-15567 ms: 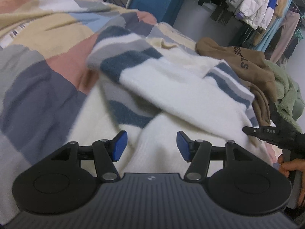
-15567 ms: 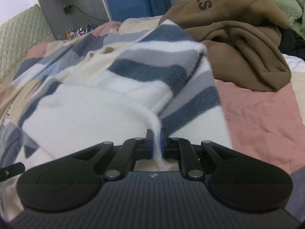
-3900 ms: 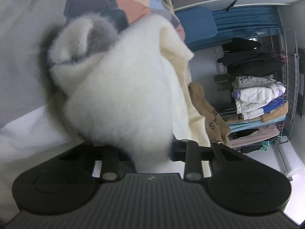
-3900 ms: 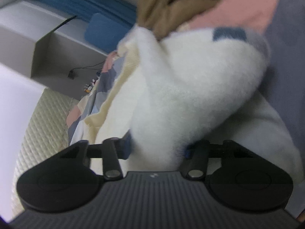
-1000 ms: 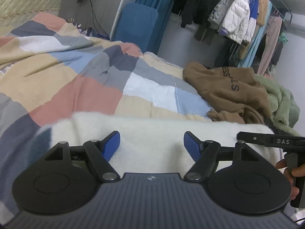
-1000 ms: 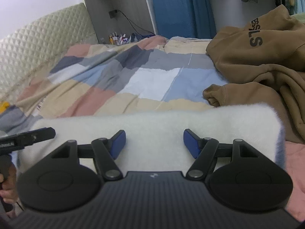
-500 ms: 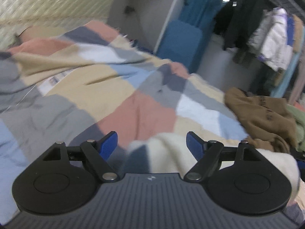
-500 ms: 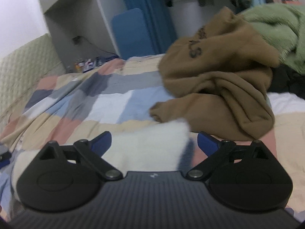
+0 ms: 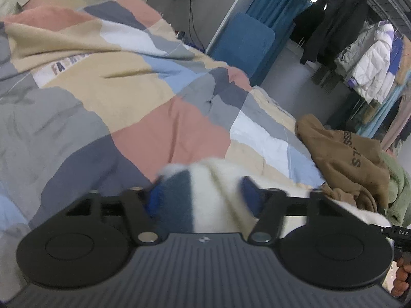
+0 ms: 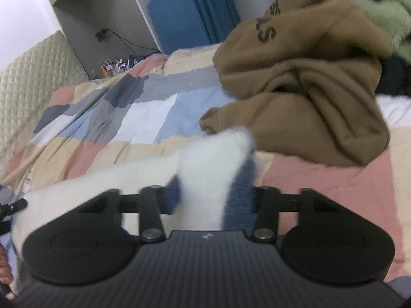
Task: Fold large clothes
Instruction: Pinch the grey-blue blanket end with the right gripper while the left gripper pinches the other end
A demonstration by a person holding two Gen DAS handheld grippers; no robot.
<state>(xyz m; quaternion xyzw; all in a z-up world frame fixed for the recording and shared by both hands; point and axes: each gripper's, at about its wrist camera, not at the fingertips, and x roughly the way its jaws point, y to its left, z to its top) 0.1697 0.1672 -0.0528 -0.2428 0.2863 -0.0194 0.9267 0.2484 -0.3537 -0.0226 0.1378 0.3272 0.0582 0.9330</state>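
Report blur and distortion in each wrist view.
Left wrist view: the white striped sweater at the left hand-held gripper is smeared; fisheye bends the clothes rack. Right wrist view: the sweater and brown hoodie are softly blurred.

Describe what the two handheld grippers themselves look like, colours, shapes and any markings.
The left gripper and right gripper look alike: black ribbed body with a small white logo, two round discs, black linkage arms with silver pivot pins, and blue finger pads. The other unit's tip shows "DAS". Bare fingers hold the handles; no cables visible.
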